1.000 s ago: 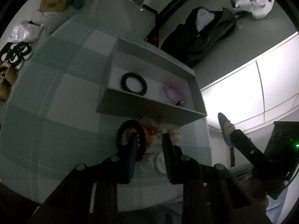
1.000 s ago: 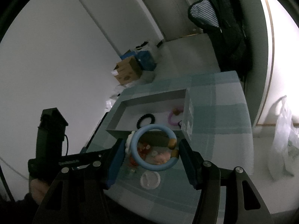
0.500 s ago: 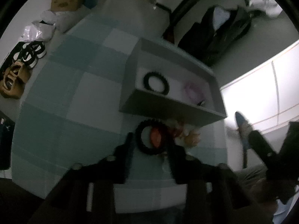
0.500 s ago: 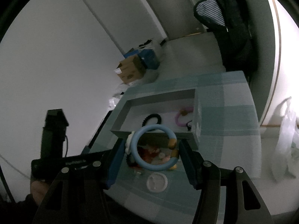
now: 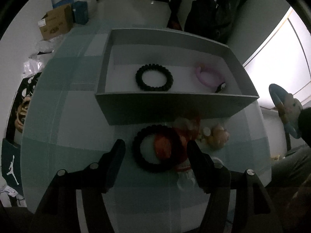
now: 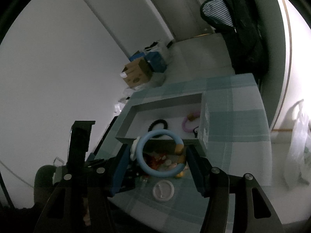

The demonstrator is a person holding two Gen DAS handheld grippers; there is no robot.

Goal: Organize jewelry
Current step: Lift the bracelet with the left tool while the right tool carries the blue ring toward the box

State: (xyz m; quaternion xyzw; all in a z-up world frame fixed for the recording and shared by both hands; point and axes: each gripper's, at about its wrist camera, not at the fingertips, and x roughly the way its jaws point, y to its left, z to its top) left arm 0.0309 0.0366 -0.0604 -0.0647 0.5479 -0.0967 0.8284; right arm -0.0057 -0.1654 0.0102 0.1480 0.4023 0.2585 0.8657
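**Risk: snagging the pile**

Your left gripper [image 5: 155, 145] is opening astride the black bracelet [image 5: 157, 148], which overlaps a red piece [image 5: 165, 147] before the tray [image 5: 175, 106]. Closing may catch both. Your right gripper [image 6: 157, 155] pinches the blue ring [image 6: 161, 153]; keep it clear.

Dim room, light coming from the right side. Table [image 5: 58, 106] covered in a pale green and white checked cloth. White wall [image 6: 58, 58] at left. Grey floor [image 6: 194, 58] runs back to a closed door [image 6: 175, 5]. Cardboard box [image 6: 136, 74] and blue box [image 6: 156, 61] against the wall. Dark coat [image 6: 241, 29] with a striped lining hangs at right. White plastic bag [image 6: 297, 145] on the floor by the table.
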